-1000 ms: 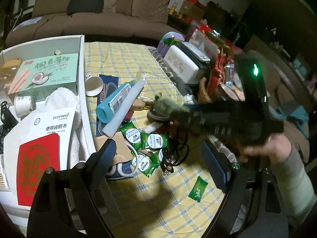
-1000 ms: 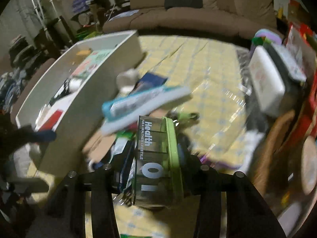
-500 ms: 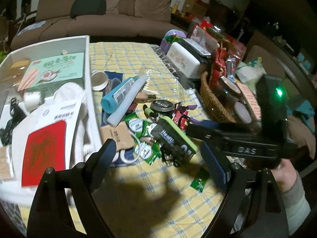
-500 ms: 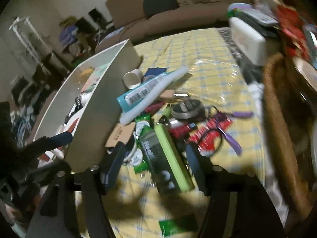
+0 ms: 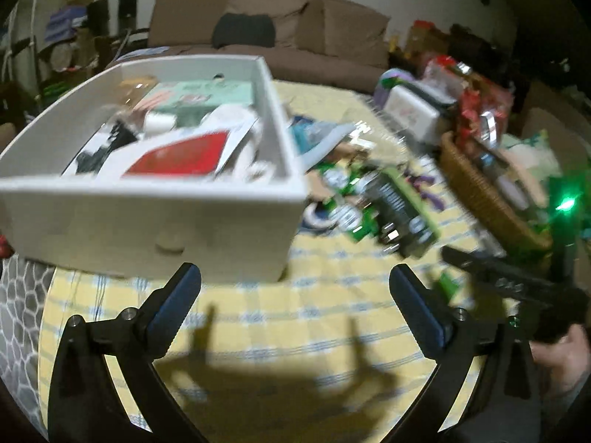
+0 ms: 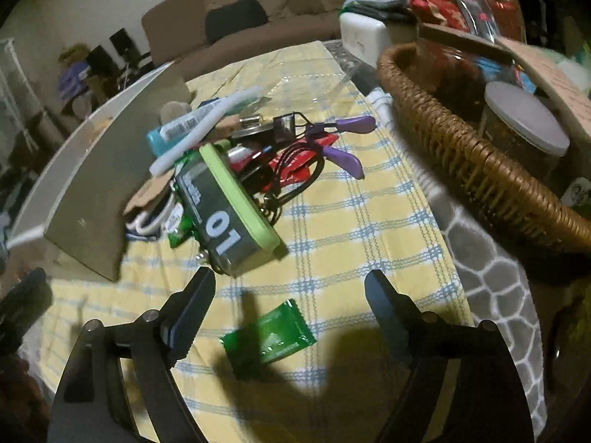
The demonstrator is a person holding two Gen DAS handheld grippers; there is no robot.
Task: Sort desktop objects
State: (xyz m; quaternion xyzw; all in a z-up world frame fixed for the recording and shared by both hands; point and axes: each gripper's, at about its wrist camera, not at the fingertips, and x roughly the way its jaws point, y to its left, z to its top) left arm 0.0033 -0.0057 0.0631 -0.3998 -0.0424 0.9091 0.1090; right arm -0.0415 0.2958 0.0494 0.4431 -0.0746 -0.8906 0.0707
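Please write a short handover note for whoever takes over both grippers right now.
Left gripper: jaws opening, nothing between them, in front of the white box.
Right gripper: jaws opening, empty, over a green sachet on the checked cloth.
Green-lidded case marked 01 lies free, leaning on the pile beside the box.
Done: the box already holds cartons and papers.
Left: the case, blue tube, purple-handled tool, cables, sachets are unsorted. The wicker basket sits at the right.

bare cloth between white box, clutter pile, wicker basket
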